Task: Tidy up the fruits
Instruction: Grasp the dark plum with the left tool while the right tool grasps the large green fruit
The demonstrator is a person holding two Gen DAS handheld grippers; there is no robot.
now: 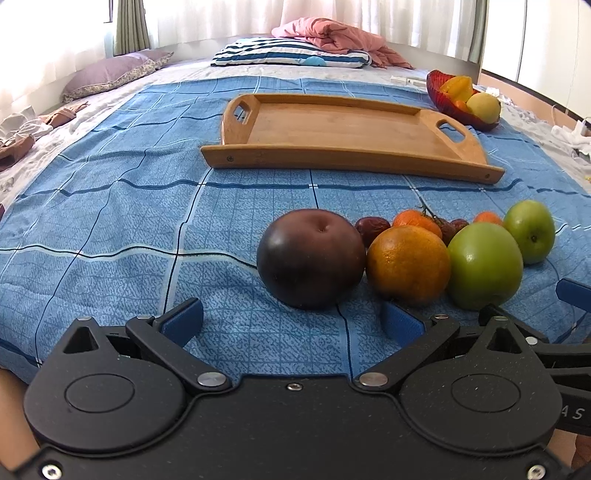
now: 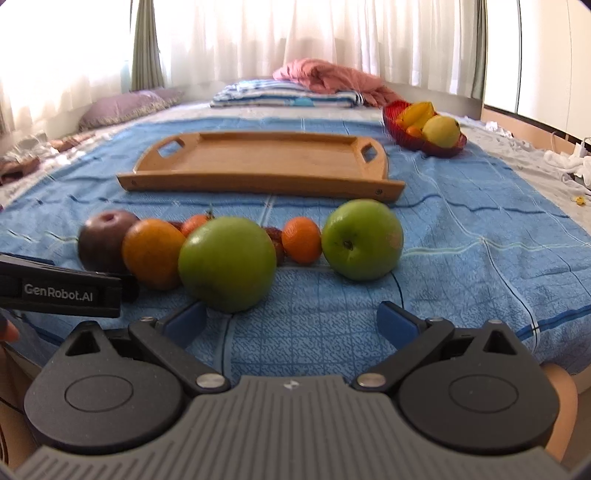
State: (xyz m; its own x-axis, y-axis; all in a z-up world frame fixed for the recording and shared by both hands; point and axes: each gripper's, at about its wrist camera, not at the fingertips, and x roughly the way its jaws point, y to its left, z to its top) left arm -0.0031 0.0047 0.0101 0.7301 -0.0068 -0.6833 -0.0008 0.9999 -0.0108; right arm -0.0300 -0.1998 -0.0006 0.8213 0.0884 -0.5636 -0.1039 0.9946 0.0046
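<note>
Dark plum [image 1: 311, 258] just ahead of spread left claw [image 1: 293, 325] — untouched

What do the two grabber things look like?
Both are black, with round hinge discs, silver screws and blue jaws. The left gripper has a smooth black body and a GenRobot.AI label on its side. The right gripper has a ribbed grey body.

A purple pillow [image 1: 110, 74], striped pillow [image 1: 291, 53], pink blanket [image 1: 332, 35].
</note>
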